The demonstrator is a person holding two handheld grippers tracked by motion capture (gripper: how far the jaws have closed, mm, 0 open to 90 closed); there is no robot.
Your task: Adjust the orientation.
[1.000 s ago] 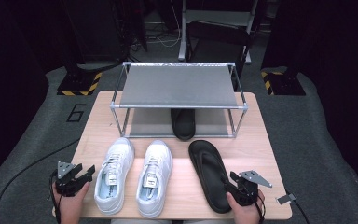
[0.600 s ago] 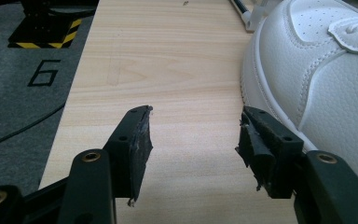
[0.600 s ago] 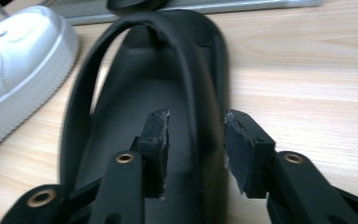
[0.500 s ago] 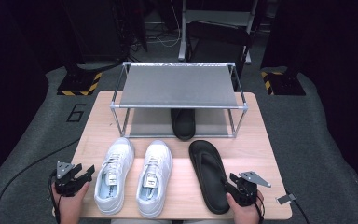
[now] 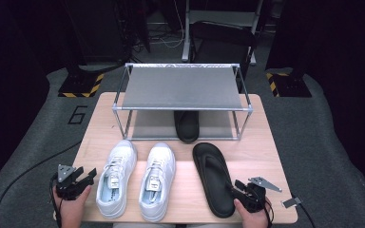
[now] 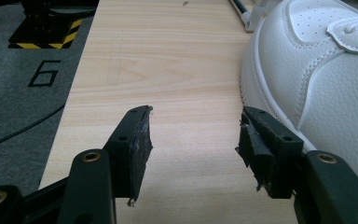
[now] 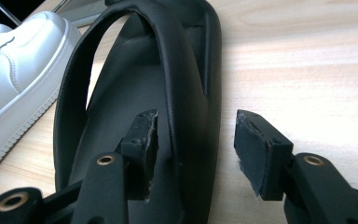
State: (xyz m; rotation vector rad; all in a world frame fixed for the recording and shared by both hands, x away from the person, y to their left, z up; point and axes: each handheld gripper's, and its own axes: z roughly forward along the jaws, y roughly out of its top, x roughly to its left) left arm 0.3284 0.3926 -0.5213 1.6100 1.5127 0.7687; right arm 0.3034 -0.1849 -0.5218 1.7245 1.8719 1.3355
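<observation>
We have the right gripper straddling the heel edge of the black flip-flop on the surface, jaws just widening without pinching it, seemingly to grip it for the shoe rack, while our left gripper idles open beside the white sneaker.

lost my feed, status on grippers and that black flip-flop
Right gripper open, jaws just widened, astride black flip-flop edge. Left gripper open, empty. Nothing blocking.

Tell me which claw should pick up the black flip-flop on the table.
Right. The right claw sits at the black flip-flop, its jaws open astride the heel-side edge and just widened. The left claw waits open beside the left white sneaker, across the table.
</observation>
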